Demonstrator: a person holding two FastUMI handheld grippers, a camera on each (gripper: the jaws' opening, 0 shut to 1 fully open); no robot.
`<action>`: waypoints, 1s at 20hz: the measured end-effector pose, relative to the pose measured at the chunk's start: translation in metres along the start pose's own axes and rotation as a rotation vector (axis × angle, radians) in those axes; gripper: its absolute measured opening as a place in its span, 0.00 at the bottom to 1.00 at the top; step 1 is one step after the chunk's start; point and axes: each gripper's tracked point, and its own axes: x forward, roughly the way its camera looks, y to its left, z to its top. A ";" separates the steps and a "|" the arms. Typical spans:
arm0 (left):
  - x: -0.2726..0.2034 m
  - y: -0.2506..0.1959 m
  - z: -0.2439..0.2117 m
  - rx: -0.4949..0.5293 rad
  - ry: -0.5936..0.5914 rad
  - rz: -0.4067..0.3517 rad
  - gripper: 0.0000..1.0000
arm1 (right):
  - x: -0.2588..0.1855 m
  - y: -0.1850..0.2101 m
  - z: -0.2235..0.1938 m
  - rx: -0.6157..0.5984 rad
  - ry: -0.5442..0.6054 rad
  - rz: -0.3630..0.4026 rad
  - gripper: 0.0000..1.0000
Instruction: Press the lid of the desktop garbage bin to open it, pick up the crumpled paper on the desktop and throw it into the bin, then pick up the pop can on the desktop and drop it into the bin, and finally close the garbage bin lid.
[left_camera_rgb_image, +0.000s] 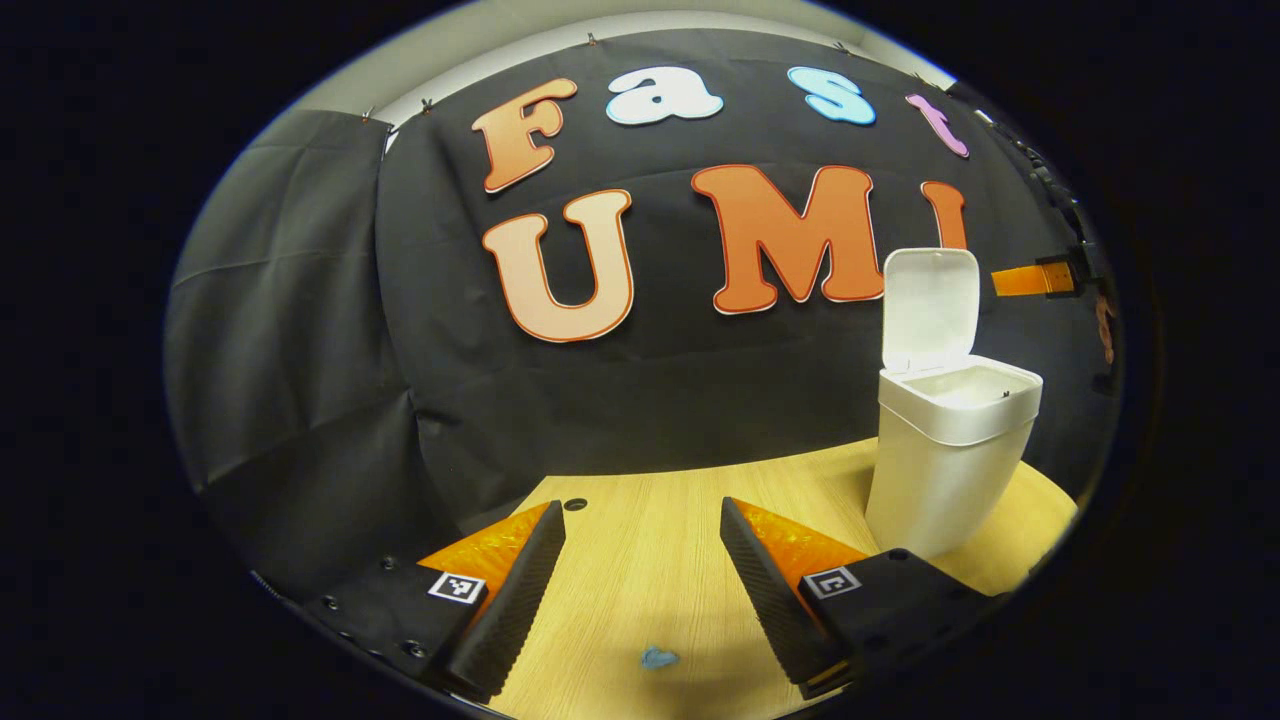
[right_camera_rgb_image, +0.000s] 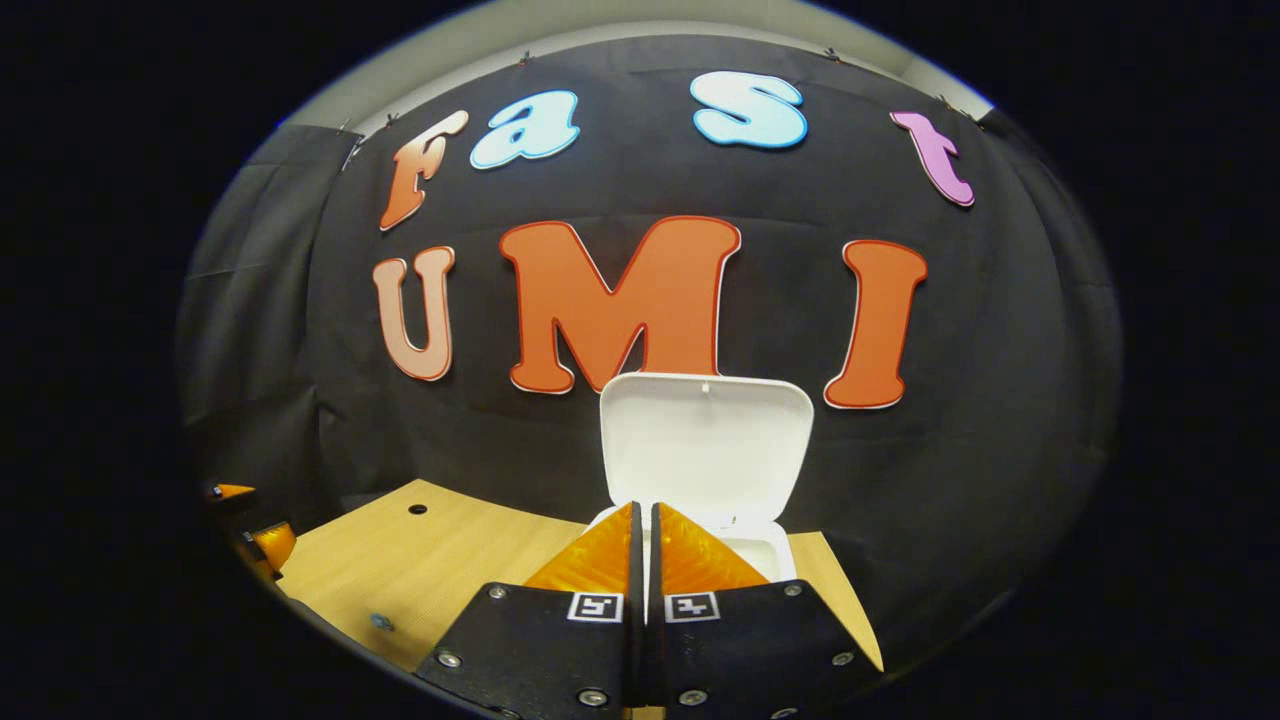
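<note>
The white desktop garbage bin (left_camera_rgb_image: 940, 470) stands on the wooden table at the right of the left gripper view, its lid (left_camera_rgb_image: 930, 310) tipped up and open. My left gripper (left_camera_rgb_image: 642, 508) is open low over the table, left of the bin, with nothing between its fingers. In the right gripper view, my right gripper (right_camera_rgb_image: 640, 508) is shut with its fingers together, nothing seen between them, right in front of the bin's open mouth (right_camera_rgb_image: 765, 550) and the upright lid (right_camera_rgb_image: 705, 440). Part of the right gripper (left_camera_rgb_image: 1045, 278) hangs beyond the lid at the far right.
The wooden table (left_camera_rgb_image: 640, 580) has a small round hole (left_camera_rgb_image: 574, 504) near its back edge and a small blue speck (left_camera_rgb_image: 657, 657) near my left fingers. The black cloth wall stands close behind. The left gripper (right_camera_rgb_image: 250, 540) sits at the table's far left edge (right_camera_rgb_image: 400, 570).
</note>
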 end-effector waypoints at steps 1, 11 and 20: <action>0.000 -0.001 -0.003 -0.002 0.001 -0.001 0.96 | -0.001 0.005 -0.004 -0.004 0.000 0.015 0.01; 0.026 0.016 -0.013 -0.008 0.032 -0.086 0.99 | -0.020 0.081 -0.062 -0.009 0.086 0.118 0.15; 0.064 0.026 -0.054 -0.058 0.167 -0.243 0.99 | -0.036 0.145 -0.125 -0.038 0.214 0.141 0.73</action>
